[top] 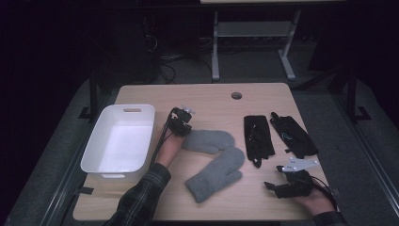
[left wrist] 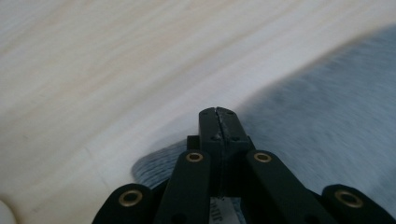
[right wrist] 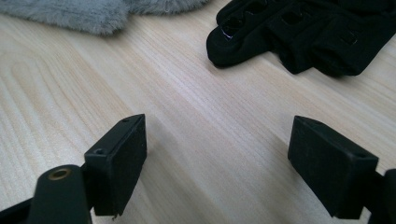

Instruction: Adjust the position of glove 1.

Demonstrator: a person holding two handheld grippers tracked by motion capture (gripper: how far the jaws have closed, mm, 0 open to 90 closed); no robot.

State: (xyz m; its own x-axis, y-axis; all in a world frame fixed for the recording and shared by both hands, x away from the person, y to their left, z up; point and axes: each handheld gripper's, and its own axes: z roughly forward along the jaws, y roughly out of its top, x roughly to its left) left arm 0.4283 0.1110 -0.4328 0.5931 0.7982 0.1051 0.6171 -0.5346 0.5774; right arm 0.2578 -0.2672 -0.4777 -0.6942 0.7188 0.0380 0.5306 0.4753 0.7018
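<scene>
Left claw [left wrist: 218,112] pinched together at grey mitten's [top: 207,140] cuff edge, white bin [top: 120,141] alongside

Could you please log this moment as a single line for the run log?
left gripper: shut, at upper grey mitten | right gripper: open, empty | white bin: empty | black gloves: untouched

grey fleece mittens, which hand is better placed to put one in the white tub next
Left: its hand-held gripper is at the upper grey fleece mitten, beside the white plastic tub. The right hand-held gripper rests open near the black gloves.
</scene>
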